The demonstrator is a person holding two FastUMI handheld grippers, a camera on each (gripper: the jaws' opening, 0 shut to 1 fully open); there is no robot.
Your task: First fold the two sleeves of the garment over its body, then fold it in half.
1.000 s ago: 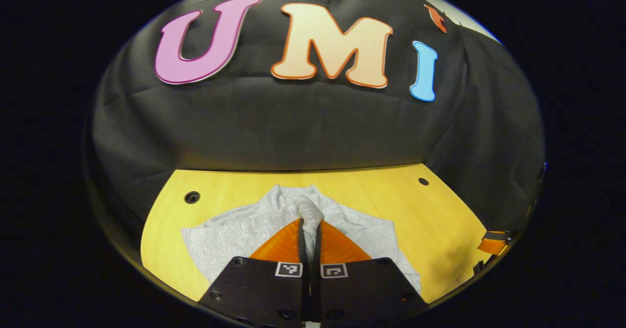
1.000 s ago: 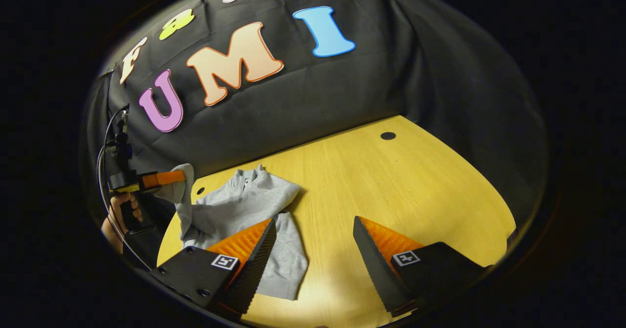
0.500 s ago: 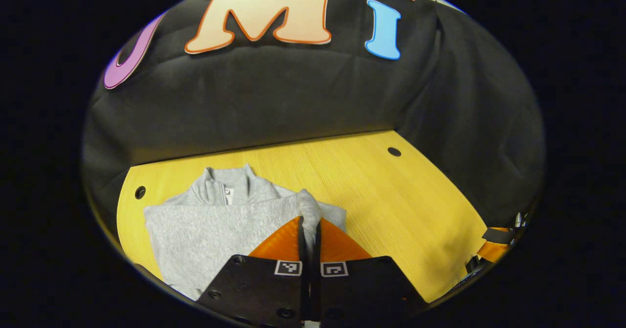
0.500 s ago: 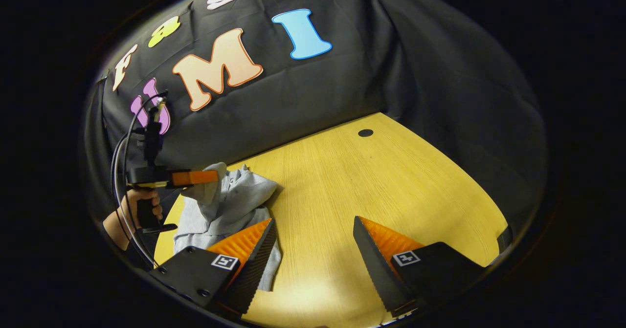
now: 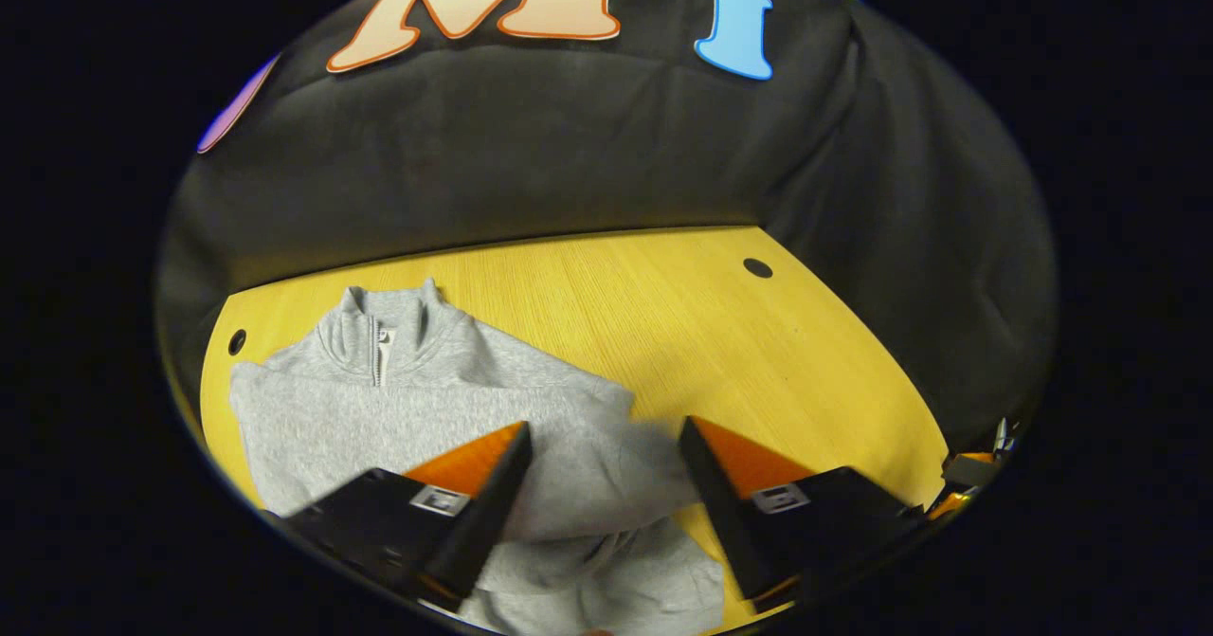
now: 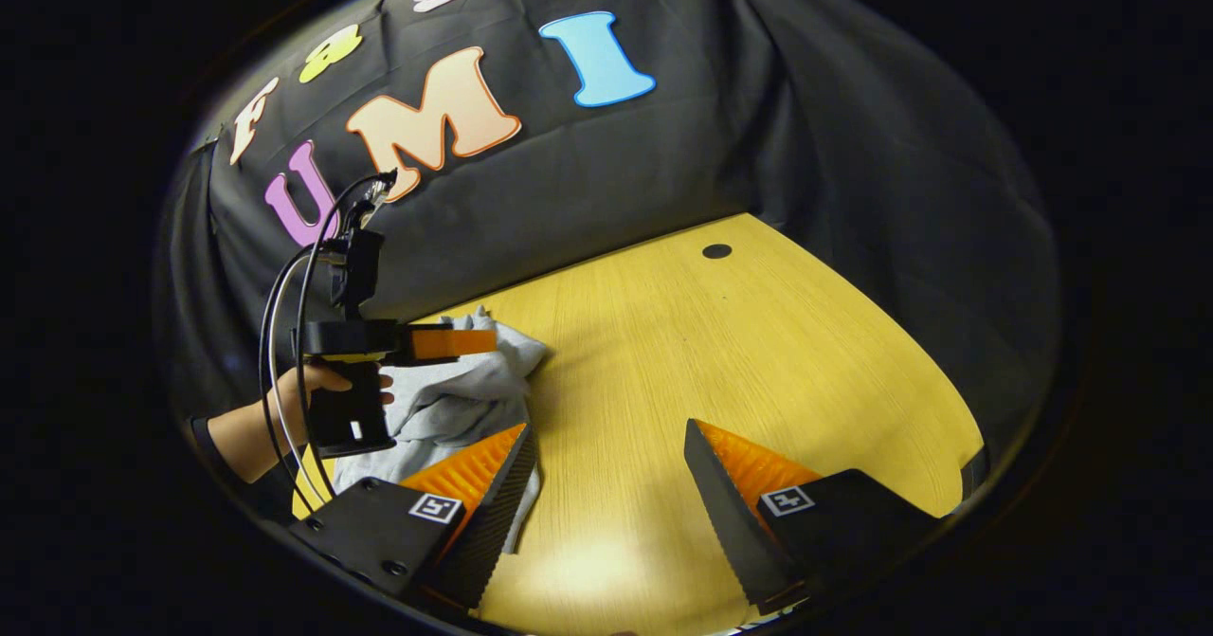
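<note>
A grey zip-collar garment [image 5: 379,380] lies on the yellow table [image 5: 758,352], collar toward the wall. One sleeve [image 5: 606,470] lies folded across its body, blurred, just under and between the fingers of my left gripper [image 5: 605,427], which is open and holds nothing. In the right gripper view the left gripper [image 6: 445,342], held by a hand [image 6: 322,385], hovers over the bunched garment [image 6: 455,399]. My right gripper [image 6: 607,426] is open above bare table, with the garment's edge beside its left finger [image 6: 483,484].
The black cloth wall closes the table's far and right sides. Small round holes sit in the tabletop [image 5: 757,266] [image 5: 236,341] [image 6: 716,250]. Bare wood stretches to the right of the garment. A cable loops up from the left gripper [image 6: 284,333].
The left gripper carried the pinched sleeve rightward across the garment's body, then opened and let it go. The right gripper stayed open and nearly still.
</note>
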